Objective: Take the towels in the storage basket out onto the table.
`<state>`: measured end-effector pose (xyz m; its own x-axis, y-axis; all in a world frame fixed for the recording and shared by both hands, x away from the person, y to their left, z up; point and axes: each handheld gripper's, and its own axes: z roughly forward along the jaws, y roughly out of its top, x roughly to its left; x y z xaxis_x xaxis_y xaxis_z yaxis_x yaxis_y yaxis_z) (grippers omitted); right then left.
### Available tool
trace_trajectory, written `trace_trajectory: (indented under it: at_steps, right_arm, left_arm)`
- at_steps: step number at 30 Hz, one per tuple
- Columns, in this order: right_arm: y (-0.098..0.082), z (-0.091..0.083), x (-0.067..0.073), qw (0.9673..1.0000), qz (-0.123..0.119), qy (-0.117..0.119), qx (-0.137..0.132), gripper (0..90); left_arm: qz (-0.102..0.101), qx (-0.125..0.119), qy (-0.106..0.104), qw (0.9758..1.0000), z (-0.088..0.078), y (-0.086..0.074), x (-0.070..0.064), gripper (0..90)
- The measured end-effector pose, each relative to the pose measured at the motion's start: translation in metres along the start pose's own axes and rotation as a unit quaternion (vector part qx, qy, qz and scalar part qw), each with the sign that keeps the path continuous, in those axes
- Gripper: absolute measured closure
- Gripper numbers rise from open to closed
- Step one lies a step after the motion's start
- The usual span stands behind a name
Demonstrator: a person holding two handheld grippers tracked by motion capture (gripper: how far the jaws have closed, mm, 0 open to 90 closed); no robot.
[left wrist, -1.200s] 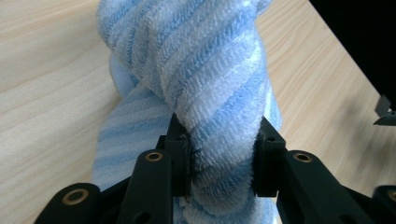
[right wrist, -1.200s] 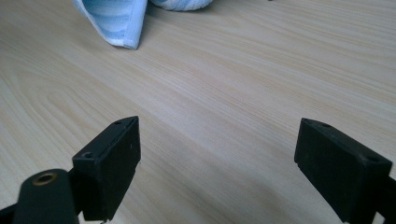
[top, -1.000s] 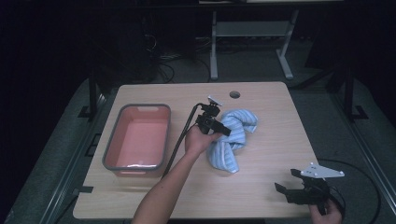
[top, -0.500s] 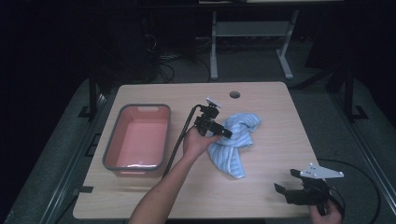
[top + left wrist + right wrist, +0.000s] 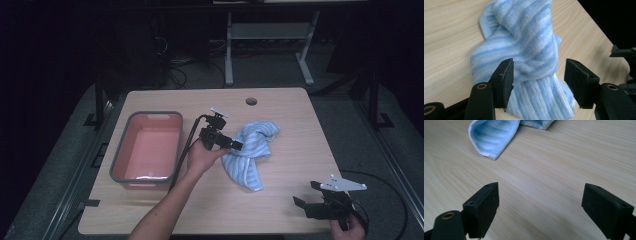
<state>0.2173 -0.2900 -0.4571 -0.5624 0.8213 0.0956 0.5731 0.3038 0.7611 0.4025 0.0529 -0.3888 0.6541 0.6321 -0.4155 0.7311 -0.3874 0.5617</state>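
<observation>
Two jaws of the left hand-held gripper stand apart around a crumpled blue-and-white striped cloth. At five o'clock on the pale wooden surface, the right hand-held gripper gapes wide, holding nothing.

- The worktop is showing a pale wood grain, with a round hole near the middle of its far edge.
- A grey-rimmed tub with a pink inside is sitting on the worktop's left part, its long sides running from near to far.
- A blue-and-white striped cloth is lying crumpled around the middle of the worktop, right of the tub and apart from it; one end is trailing toward the near edge.
- In the right gripper view, a folded end of the cloth is lying flat on the bare wood.
- In the left gripper view, the cloth is bunching up in a twisted ridge above the wood.
</observation>
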Motion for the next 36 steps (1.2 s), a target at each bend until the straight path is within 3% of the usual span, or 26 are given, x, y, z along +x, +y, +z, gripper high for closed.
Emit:
trace_trajectory:
  at_steps: [3, 9, 23, 30, 36]
  right_arm:
    - [0.0, 0.0, -0.001, 1.0, -0.002, -0.001, -0.001, 14.0]
    - [0.0, 0.0, 0.0, 1.0, -0.002, -0.002, 0.0, 14.0]
    - [0.001, 0.002, 0.003, 1.0, -0.008, -0.001, 0.004, 14.0]
    - [0.001, 0.003, 0.004, 0.9999, -0.012, 0.0, 0.005, 14.0]
    - [0.002, 0.004, 0.005, 0.9999, -0.012, -0.001, 0.006, 14.0]
  left_arm:
    - [0.008, 0.0, 0.007, 0.9999, -0.003, -0.003, 0.0, 39.7]
    - [0.004, -0.01, -0.005, 0.9999, -0.006, -0.011, 0.0, 37.9]
    - [0.021, -0.009, 0.006, 0.9997, -0.021, -0.029, -0.004, 35.9]
    - [0.014, -0.019, 0.004, 0.9997, -0.027, -0.043, -0.002, 35.4]
    - [0.021, -0.017, 0.0, 0.9996, -0.03, -0.054, -0.005, 34.8]
